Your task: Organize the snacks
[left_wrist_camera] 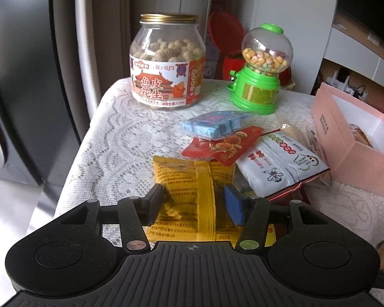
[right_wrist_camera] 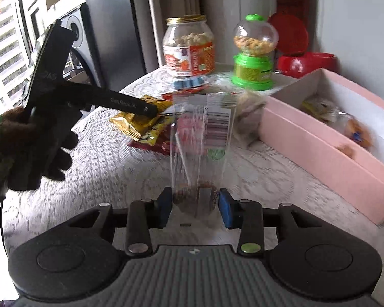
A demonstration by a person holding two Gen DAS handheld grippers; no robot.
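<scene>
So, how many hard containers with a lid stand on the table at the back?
2: the peanut jar with a gold lid at back left, and the green candy dispenser to its right. Others may be hidden.

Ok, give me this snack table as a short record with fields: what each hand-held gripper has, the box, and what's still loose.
left hand-held gripper: around yellow packet, on table
right hand-held gripper: shut on clear packet, lifted
pink box: open, some snacks inside
loose packets: blue packet, red packet, white packet
back of table: peanut jar, green candy dispenser
</scene>
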